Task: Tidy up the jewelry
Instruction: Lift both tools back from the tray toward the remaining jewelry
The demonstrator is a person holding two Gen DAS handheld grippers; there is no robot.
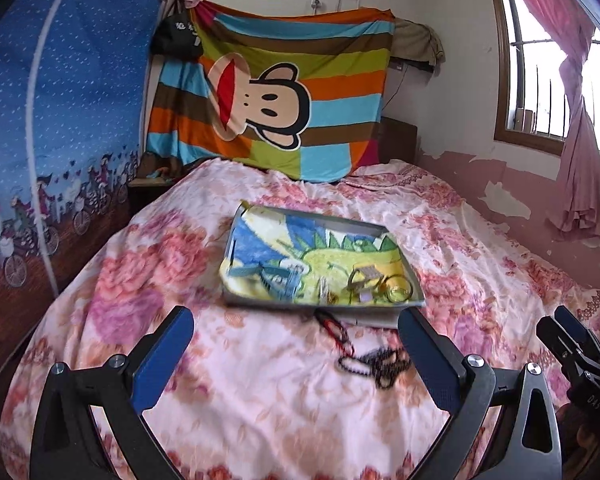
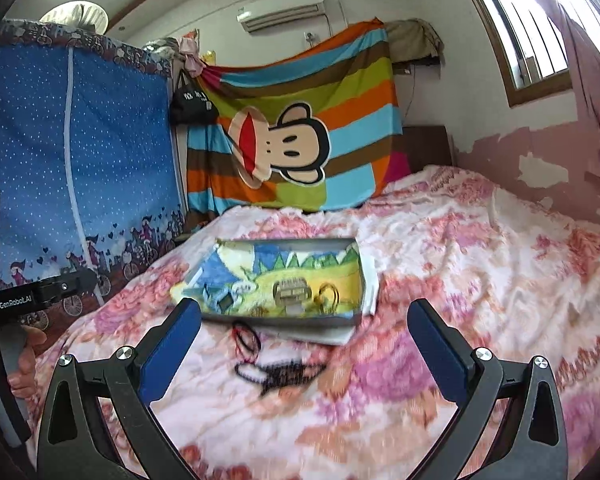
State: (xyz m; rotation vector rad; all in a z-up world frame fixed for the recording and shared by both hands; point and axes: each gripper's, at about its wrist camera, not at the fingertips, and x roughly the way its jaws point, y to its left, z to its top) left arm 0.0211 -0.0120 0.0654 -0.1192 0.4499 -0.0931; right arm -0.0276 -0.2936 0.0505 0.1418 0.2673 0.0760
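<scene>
A shallow grey tray (image 1: 236,236) (image 2: 300,242) lined with a cartoon towel sits mid-bed. Gold bangles (image 1: 398,289) (image 2: 329,295), a watch-like band (image 2: 291,295) and blue hair clips (image 1: 278,278) lie on its near half. In front of the tray a dark bead string (image 1: 380,362) (image 2: 278,376) and a red-and-black cord (image 1: 332,326) (image 2: 246,338) rest on the quilt. My left gripper (image 1: 296,344) is open, hovering short of the beads. My right gripper (image 2: 304,340) is open too, above the beads, nothing between its fingers.
The bed carries a pink floral quilt (image 1: 260,400) (image 2: 480,280). A blue fabric wardrobe (image 1: 60,120) stands at left, a striped monkey blanket (image 1: 268,100) hangs behind, a window with pink curtain (image 1: 572,120) is at right. A hand (image 2: 28,356) holds the other gripper's handle at far left.
</scene>
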